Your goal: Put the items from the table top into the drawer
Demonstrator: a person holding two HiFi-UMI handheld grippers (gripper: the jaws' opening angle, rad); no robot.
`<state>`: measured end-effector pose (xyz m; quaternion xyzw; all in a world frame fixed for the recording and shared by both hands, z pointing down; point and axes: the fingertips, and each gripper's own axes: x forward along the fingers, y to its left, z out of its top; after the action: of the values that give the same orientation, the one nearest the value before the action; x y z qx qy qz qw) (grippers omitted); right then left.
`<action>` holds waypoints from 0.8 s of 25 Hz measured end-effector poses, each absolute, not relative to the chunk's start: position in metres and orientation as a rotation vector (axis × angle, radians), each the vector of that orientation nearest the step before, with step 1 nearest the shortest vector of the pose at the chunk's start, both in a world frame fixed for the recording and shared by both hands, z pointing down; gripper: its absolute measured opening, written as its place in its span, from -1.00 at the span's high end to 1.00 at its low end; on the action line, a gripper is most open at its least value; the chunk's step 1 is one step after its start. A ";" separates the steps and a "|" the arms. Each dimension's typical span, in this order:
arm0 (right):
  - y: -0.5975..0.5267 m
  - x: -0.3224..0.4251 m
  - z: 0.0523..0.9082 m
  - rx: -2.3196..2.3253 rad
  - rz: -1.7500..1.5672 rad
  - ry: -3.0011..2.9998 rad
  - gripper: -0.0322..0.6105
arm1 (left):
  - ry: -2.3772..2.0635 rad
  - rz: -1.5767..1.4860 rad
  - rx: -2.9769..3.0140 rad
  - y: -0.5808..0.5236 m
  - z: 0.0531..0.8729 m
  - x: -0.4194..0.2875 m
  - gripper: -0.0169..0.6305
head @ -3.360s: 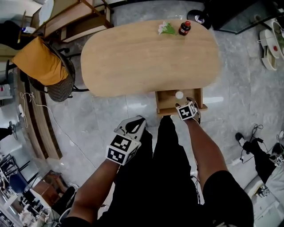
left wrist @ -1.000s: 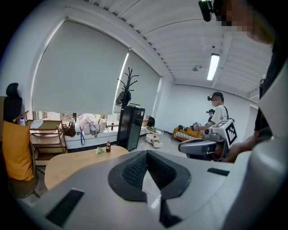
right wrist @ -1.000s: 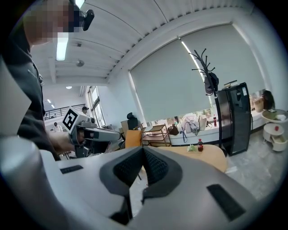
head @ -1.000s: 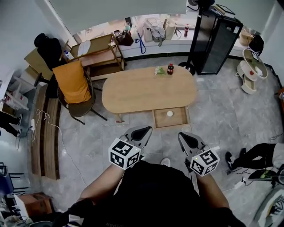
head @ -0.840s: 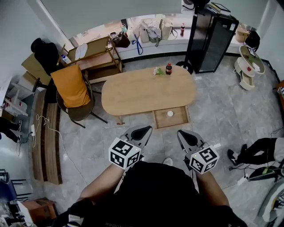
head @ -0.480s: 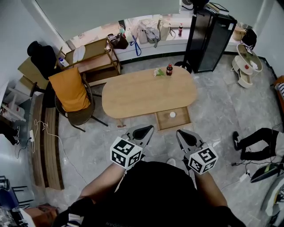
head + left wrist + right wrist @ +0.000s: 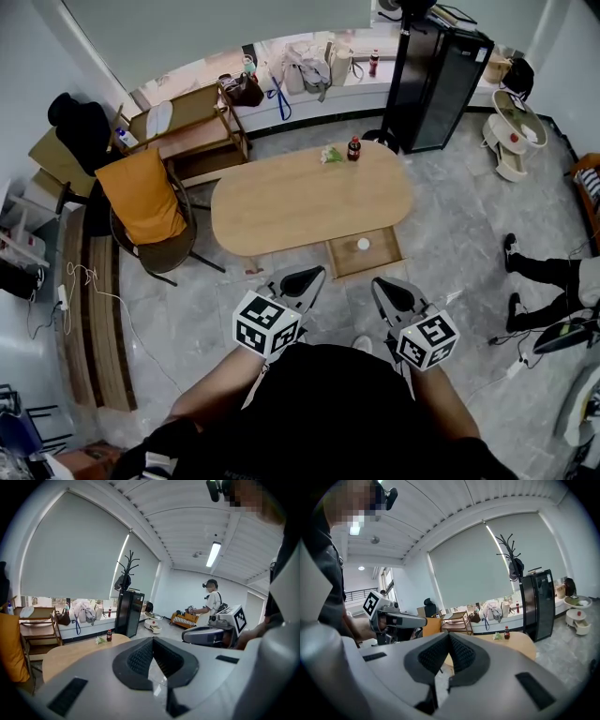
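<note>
Underfoot, the grey marble-look tiled floor [image 7: 450,216] fills most of my head view, and I'm standing well back from the oval light wooden table [image 7: 300,202]. On its near right side the shallow wooden drawer [image 7: 382,262] is pulled open toward me. Both tools hang low in front of my body, side by side, well apart from table and drawer. The left gripper [image 7: 317,272] has its jaws pressed together with nothing between them. The right gripper [image 7: 378,282] is closed up the same way, also empty. Over at the far edge of the table top the small dark bottle with a red cap [image 7: 354,148] stands upright. Just beside it, to its left, lies the little green-and-white bundle [image 7: 330,155]. Smallest of all, the small white round object [image 7: 363,245] sits inside the drawer, toward the table side.
</note>
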<state>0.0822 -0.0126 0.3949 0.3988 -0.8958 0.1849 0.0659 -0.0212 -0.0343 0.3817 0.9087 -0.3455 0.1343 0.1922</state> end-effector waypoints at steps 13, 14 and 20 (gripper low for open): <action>-0.015 0.085 0.393 1.204 0.550 -2.695 0.89 | -0.959 0.372 2.567 -0.037 0.377 -0.018 0.94; -0.015 0.085 0.394 1.204 0.551 -2.695 0.89 | -0.960 0.372 2.567 -0.037 0.377 -0.018 0.94; -0.012 0.084 0.396 1.198 0.558 -2.696 0.89 | -0.965 0.374 2.564 -0.035 0.378 -0.019 0.94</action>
<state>0.0840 -0.0125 0.3955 0.3981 -0.8957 0.1853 0.0697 -0.0186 -0.0355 0.3782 0.9109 -0.3428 0.1330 0.1874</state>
